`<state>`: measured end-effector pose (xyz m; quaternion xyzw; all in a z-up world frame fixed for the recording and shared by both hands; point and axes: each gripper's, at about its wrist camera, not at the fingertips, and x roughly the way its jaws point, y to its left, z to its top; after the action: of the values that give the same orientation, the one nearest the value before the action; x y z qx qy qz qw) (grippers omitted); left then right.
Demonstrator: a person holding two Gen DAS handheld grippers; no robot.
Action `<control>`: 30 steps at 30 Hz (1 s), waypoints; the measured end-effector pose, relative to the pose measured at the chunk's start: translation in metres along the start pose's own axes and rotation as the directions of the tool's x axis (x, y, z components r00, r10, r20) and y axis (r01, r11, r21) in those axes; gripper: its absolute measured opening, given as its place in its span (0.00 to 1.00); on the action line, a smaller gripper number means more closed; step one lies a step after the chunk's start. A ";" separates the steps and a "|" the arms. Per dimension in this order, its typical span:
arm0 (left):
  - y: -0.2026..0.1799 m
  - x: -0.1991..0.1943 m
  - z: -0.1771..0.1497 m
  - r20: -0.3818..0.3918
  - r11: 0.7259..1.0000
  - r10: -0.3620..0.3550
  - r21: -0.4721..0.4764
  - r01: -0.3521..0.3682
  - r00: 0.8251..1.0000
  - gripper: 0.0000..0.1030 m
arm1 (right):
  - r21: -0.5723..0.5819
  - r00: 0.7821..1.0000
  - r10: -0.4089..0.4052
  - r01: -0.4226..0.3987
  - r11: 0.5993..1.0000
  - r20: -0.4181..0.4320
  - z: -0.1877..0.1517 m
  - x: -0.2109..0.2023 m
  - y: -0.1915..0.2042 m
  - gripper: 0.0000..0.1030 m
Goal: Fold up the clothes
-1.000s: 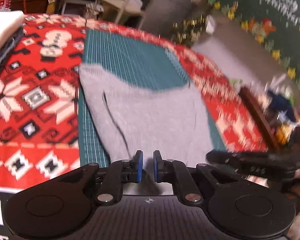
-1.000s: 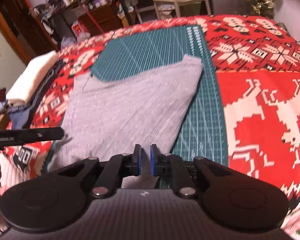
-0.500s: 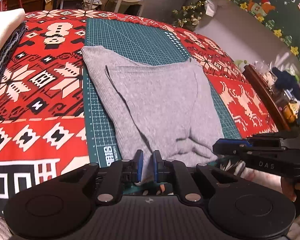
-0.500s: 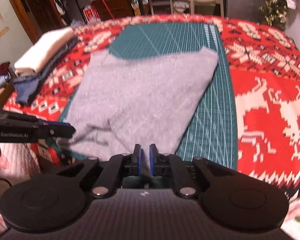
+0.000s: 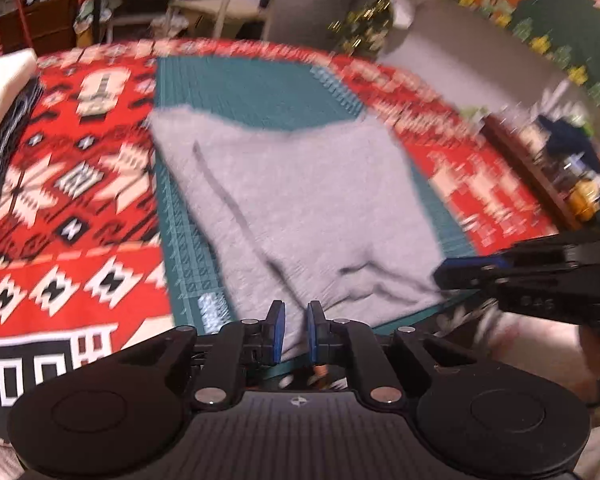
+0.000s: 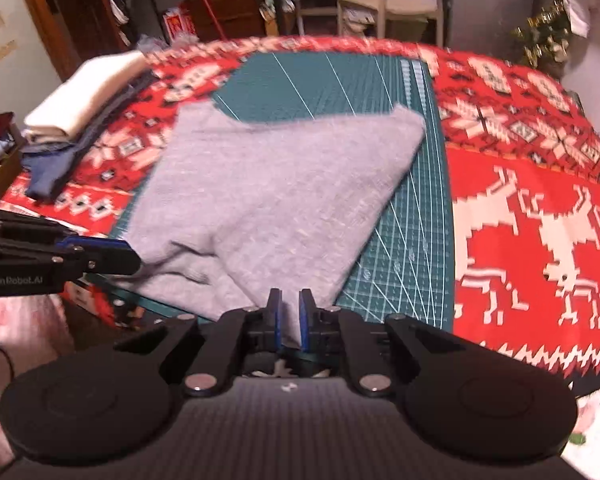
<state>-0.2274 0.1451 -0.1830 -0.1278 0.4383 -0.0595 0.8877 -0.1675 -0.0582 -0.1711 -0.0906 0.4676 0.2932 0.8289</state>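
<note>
Left gripper and right gripper both clamp cloth.

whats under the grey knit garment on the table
The grey knit garment lies on a green gridded cutting mat, itself on the red patterned tablecloth. Anything between garment and mat is covered.

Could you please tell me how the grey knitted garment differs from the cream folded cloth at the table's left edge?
The grey knitted garment lies spread on the green cutting mat, while the cream folded cloth tops a pile of darker clothes, off the mat. The grey one is rumpled near its front edge, where both tools pinch it; the cream one is compactly folded and untouched. Both rest over the red patterned tablecloth.
</note>
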 end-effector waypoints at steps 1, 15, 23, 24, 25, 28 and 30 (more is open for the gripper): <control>0.001 0.001 -0.001 -0.005 1.000 0.002 -0.005 -0.002 1.000 0.12 | 0.002 1.000 -0.002 0.002 1.000 0.000 -0.003 0.000 -0.001 0.09; -0.018 -0.027 0.013 0.076 1.000 -0.011 0.008 0.010 0.997 0.45 | -0.087 0.997 0.020 -0.013 0.996 0.080 0.011 -0.019 0.021 0.27; -0.015 0.007 0.045 0.137 0.999 0.054 -0.004 -0.054 0.989 0.62 | -0.101 0.977 -0.099 0.120 0.988 0.190 0.035 -0.004 0.020 0.81; -0.012 0.011 0.049 0.139 0.998 0.067 -0.007 -0.066 0.988 0.63 | -0.086 0.974 -0.105 0.125 0.988 0.200 0.037 -0.001 0.015 0.84; -0.011 0.015 0.052 0.142 0.997 0.082 -0.009 -0.082 0.986 0.63 | -0.071 0.971 -0.110 0.128 0.989 0.211 0.039 0.001 0.010 0.92; -0.007 0.020 0.058 0.157 0.989 0.147 -0.021 -0.145 0.977 0.65 | -0.031 0.963 -0.123 0.134 0.991 0.240 0.042 0.004 -0.001 0.99; -0.007 0.021 0.062 0.157 0.978 0.209 -0.038 -0.206 0.965 0.69 | -0.013 0.957 -0.145 0.153 0.988 0.250 0.044 0.006 -0.007 0.99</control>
<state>-0.1657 0.1444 -0.1610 -0.0951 0.3770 0.0488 0.9200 -0.1292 -0.0427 -0.1523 -0.1015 0.3472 0.2466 0.8991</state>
